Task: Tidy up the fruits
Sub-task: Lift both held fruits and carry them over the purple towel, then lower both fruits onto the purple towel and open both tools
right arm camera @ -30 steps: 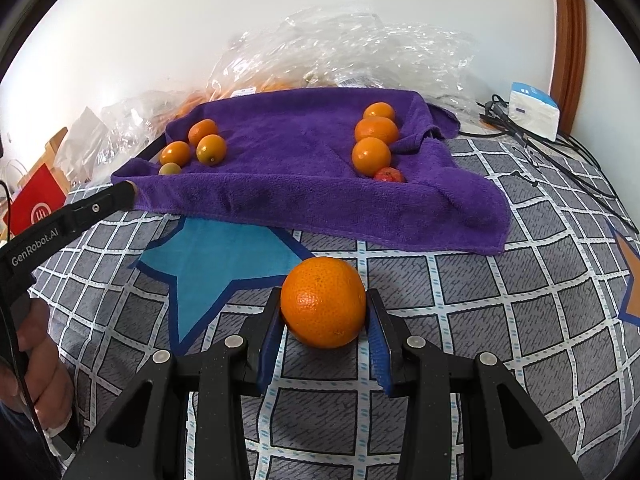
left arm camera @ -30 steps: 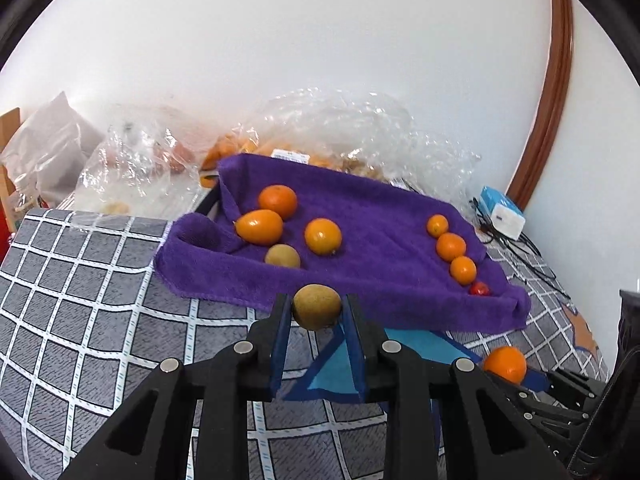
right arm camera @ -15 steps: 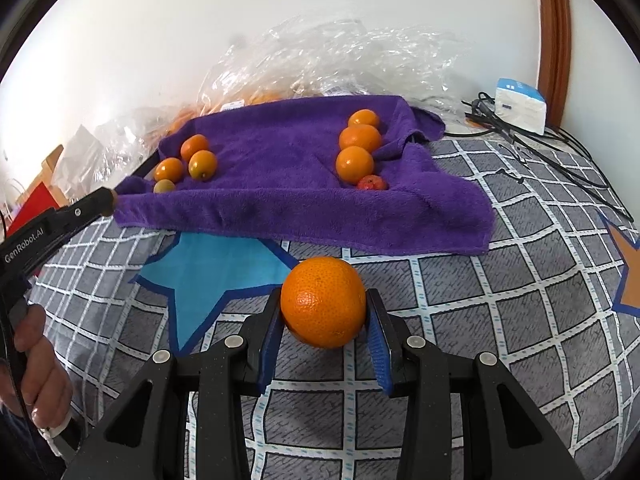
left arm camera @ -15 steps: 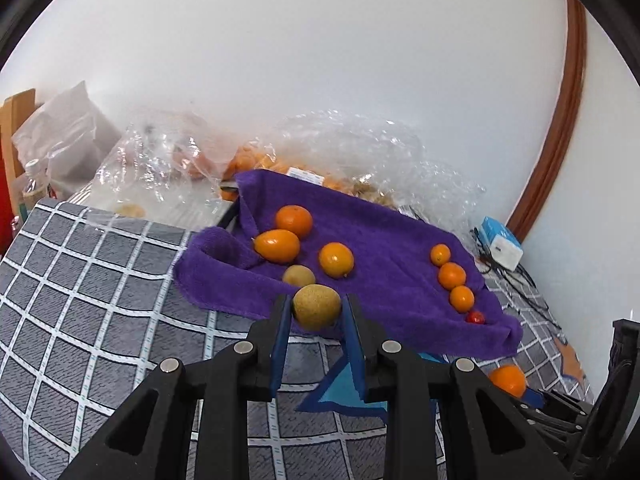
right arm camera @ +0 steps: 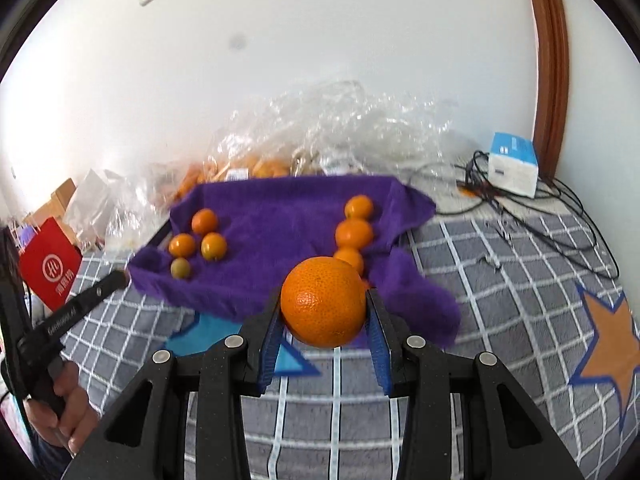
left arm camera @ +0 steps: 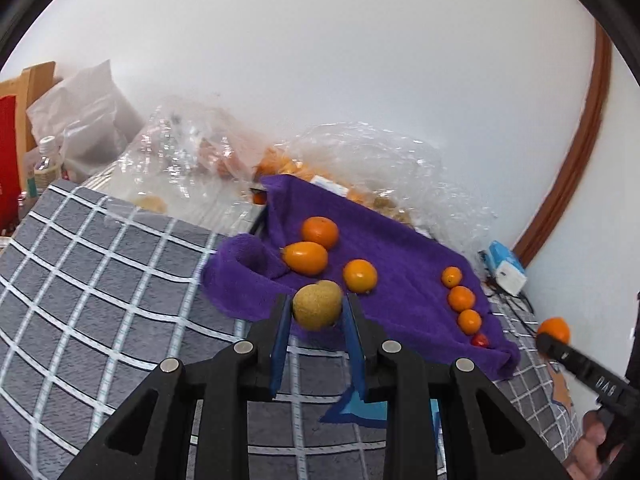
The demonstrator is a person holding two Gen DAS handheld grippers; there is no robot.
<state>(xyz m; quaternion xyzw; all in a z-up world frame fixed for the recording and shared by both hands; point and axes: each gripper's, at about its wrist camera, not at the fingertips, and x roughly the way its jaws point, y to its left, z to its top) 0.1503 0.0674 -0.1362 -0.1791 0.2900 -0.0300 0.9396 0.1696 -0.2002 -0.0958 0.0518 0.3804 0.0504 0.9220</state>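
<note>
My left gripper (left arm camera: 317,316) is shut on a brownish-green round fruit (left arm camera: 317,304), held above the near left edge of the purple towel (left arm camera: 400,256). My right gripper (right arm camera: 323,312) is shut on a large orange (right arm camera: 323,301), held above the towel's (right arm camera: 280,208) near edge. The orange also shows in the left wrist view (left arm camera: 554,330). On the towel lie three orange fruits (right arm camera: 204,234) and a small green one (right arm camera: 180,268) at the left. A row of small oranges (right arm camera: 354,233) lies at the right, with a red fruit (left arm camera: 480,340) at its near end.
The grey checked cloth (right arm camera: 500,264) with star patches covers the surface. Clear plastic bags holding more fruit (right arm camera: 320,136) lie behind the towel. A blue-white box (right arm camera: 514,164) with cables sits at the back right. A red bag (right arm camera: 50,268) stands at the left.
Both grippers have risen and moved forward toward the towel, each still holding its fruit. The views tilt up and the towel sits closer below the fingers.
</note>
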